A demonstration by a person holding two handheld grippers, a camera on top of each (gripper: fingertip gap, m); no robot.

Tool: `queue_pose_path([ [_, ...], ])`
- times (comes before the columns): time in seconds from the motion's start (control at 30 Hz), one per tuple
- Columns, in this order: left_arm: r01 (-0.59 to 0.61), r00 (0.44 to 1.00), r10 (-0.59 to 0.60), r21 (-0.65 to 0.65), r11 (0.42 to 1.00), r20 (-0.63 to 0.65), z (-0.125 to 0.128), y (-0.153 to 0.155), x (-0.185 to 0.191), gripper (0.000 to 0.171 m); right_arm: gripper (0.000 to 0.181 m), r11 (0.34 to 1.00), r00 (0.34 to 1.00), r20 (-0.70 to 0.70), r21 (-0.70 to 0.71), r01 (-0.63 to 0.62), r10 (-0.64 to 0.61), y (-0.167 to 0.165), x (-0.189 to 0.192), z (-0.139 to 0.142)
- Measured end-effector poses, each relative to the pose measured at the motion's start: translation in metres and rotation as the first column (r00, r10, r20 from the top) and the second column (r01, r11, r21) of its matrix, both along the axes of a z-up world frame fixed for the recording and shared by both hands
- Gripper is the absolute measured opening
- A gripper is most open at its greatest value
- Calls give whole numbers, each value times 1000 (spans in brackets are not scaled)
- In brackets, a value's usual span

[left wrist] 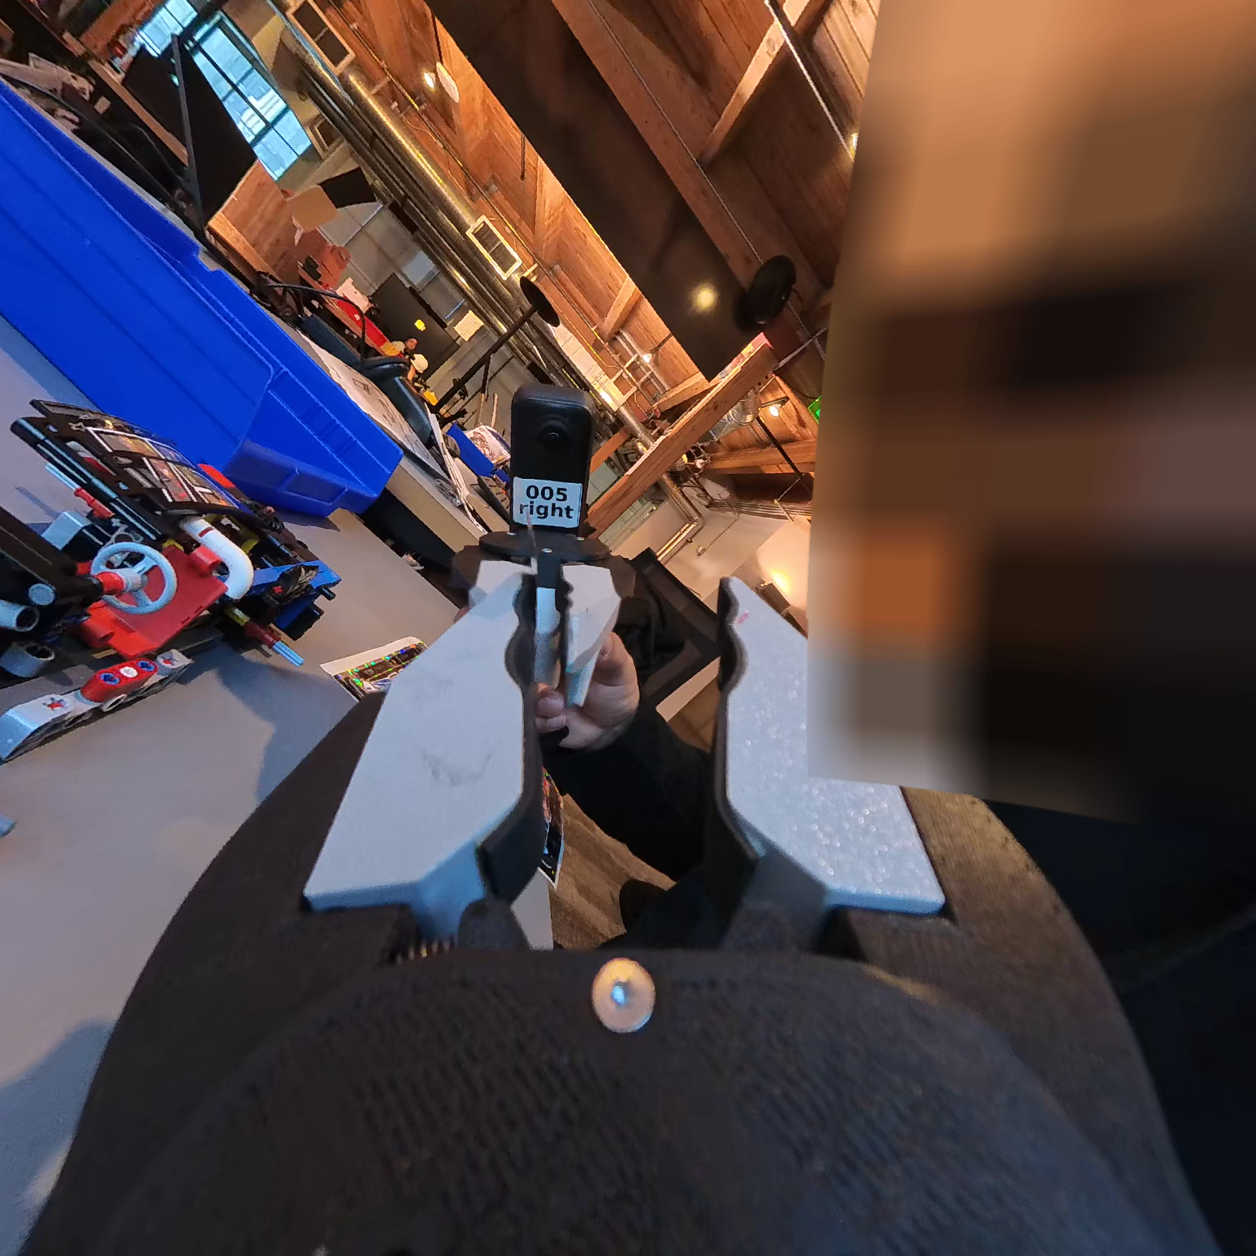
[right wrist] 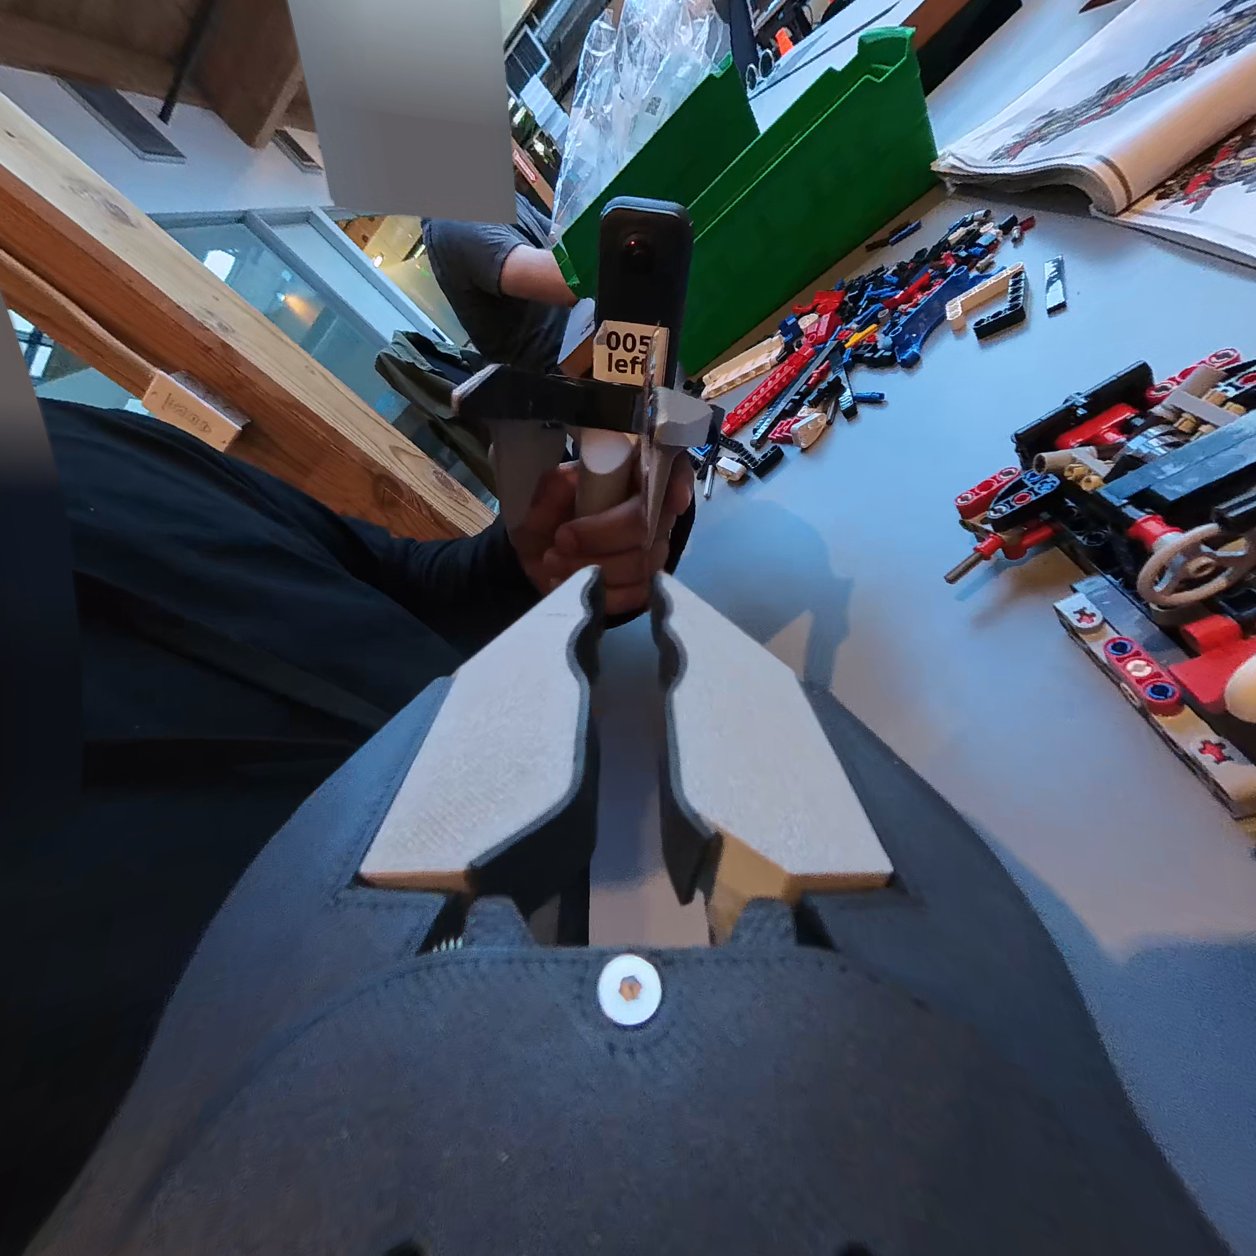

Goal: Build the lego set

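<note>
The left gripper [left wrist: 622,598] is held above the table edge with its two fingers spread wide, nothing between them and nothing touching them. Through the gap one sees the right gripper, pointed back toward it and gripped from below by a hand [left wrist: 598,693] in a dark sleeve.

The right gripper [right wrist: 629,584] has its fingers drawn near together, a narrow slot left between the tips; no part is pinched there. Beyond its tips stands the left gripper, facing it, likewise held by a hand [right wrist: 598,537].

The partly built lego model [left wrist: 136,578], black and red with a grey steering wheel, rests on the grey table [left wrist: 170,815] well to the left of the left gripper's fingers; in the right wrist view the same model [right wrist: 1142,516] lies well to the right of the fingers. Neither gripper touches it.

A heap of loose lego parts [right wrist: 870,346] lies ahead and to the right of the right gripper, before a green bin [right wrist: 781,197]; an open instruction booklet [right wrist: 1121,115] lies farther right. A blue bin [left wrist: 149,306] stands beyond the model, left of the left gripper.
</note>
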State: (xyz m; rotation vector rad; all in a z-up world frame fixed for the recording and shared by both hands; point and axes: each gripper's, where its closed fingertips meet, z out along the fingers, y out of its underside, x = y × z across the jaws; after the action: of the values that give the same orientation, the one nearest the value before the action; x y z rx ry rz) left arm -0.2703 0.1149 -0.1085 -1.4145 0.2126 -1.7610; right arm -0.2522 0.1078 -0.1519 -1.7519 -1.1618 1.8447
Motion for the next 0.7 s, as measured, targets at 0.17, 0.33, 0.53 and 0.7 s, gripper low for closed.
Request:
queue_pose_path([
  [0.17,-4,1000,4,13,1000,-3,1,1,2,51,0,999,999,-40,16,28,-28,2,3,9],
  [0.33,11,997,-6,72,997,-72,0,4,17,53,0,998,996,-67,16,58,-56,5,15,24],
  [0.53,50,990,-30,144,988,-137,-4,1,29,33,0,999,993,-109,-15,40,-42,1,27,34],
  [0.7,-9,984,41,186,983,-171,-5,0,32,5,0,1000,985,-169,-9,-24,23,-15,28,48],
])
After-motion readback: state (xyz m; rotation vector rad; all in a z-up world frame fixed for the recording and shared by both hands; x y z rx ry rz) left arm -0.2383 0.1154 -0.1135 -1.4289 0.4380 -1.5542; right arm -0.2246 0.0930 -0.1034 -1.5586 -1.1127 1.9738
